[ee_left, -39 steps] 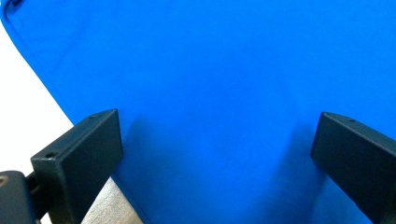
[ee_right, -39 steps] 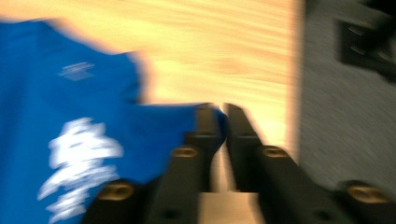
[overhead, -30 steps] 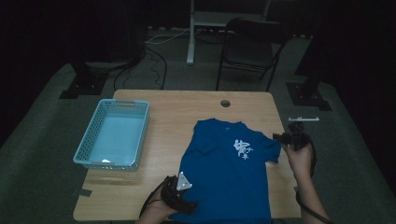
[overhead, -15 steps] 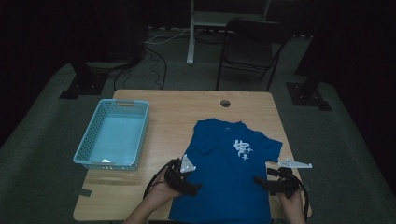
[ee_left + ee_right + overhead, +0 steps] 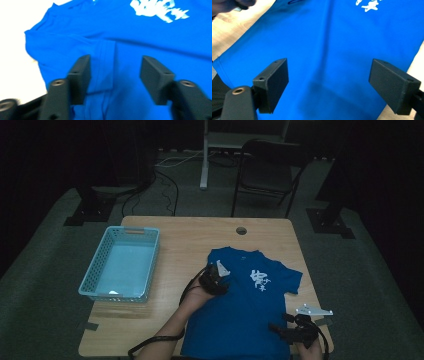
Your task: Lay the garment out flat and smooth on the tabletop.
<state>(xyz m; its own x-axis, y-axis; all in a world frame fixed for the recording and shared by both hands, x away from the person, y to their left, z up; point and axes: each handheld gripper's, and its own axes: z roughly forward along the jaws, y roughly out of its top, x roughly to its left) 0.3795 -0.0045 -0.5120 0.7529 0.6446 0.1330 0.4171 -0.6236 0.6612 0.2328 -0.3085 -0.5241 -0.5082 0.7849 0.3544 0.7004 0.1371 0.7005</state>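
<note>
I'm looking at the wooden table (image 5: 190, 245) w/ a blue T-shirt (image 5: 245, 320) lying flat on its right half, white print (image 5: 260, 279) facing up, hem at the near edge. A light blue basket (image 5: 121, 263) is sitting on the left side, well apart from the shirt. My left gripper (image 5: 216, 281) is hovering over the shirt's left sleeve (image 5: 100, 67), jaws apart, nothing btwn them but cloth below. My right gripper (image 5: 292, 332) is hanging over the near right part of the shirt, jaws spread wide, gripping nothing.
</note>
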